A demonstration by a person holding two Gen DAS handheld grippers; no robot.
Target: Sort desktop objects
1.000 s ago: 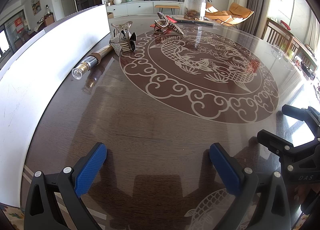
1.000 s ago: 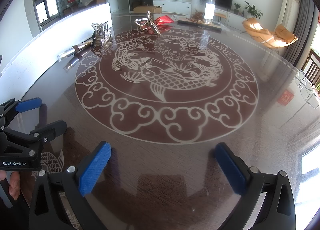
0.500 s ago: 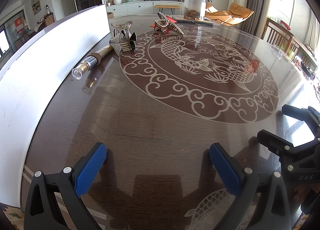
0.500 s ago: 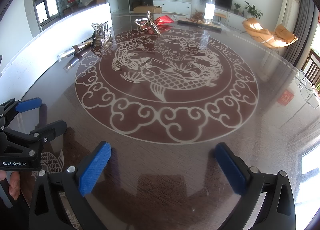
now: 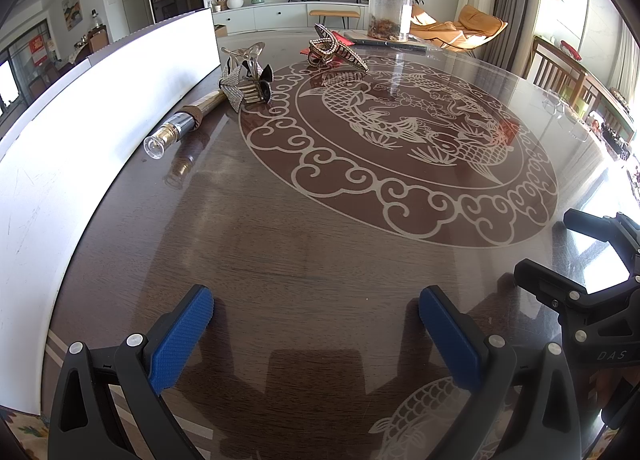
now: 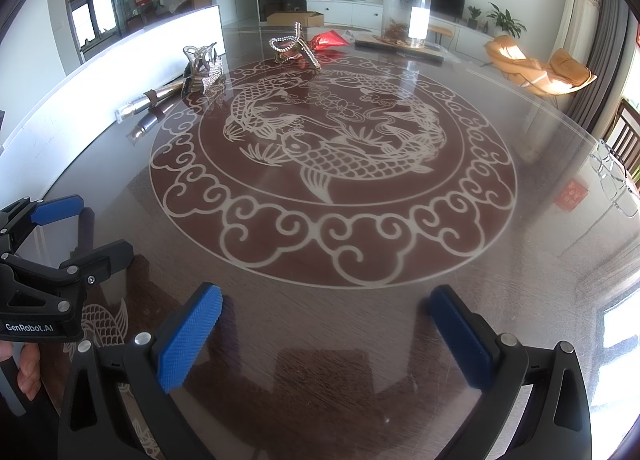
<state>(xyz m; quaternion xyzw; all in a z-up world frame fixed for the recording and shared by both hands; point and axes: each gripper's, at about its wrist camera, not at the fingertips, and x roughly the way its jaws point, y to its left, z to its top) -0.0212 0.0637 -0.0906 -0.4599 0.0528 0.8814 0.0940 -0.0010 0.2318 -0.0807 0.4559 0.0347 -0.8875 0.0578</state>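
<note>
A gold and clear tube-shaped bottle [image 5: 184, 126] [image 6: 150, 98] lies on its side by the white board. Just past it rests a rhinestone hair claw [image 5: 246, 78] [image 6: 202, 68]. A second, beaded hair claw [image 5: 334, 50] [image 6: 294, 48] sits farther back next to a red packet [image 6: 330, 38]. My left gripper [image 5: 316, 324] hovers open over the near table, nothing between its blue pads; it also shows at the left edge of the right wrist view as left gripper [image 6: 80, 230]. My right gripper [image 6: 326, 324] is open and empty, and shows as right gripper [image 5: 560, 248] in the left view.
A long white board [image 5: 80, 148] stands along the table's left side. The round glass-topped table [image 5: 320, 240] bears a fish pattern. A clear jar [image 5: 390, 12] on a tray stands at the far edge. Folded glasses [image 6: 614, 176] lie at the right. Chairs stand beyond.
</note>
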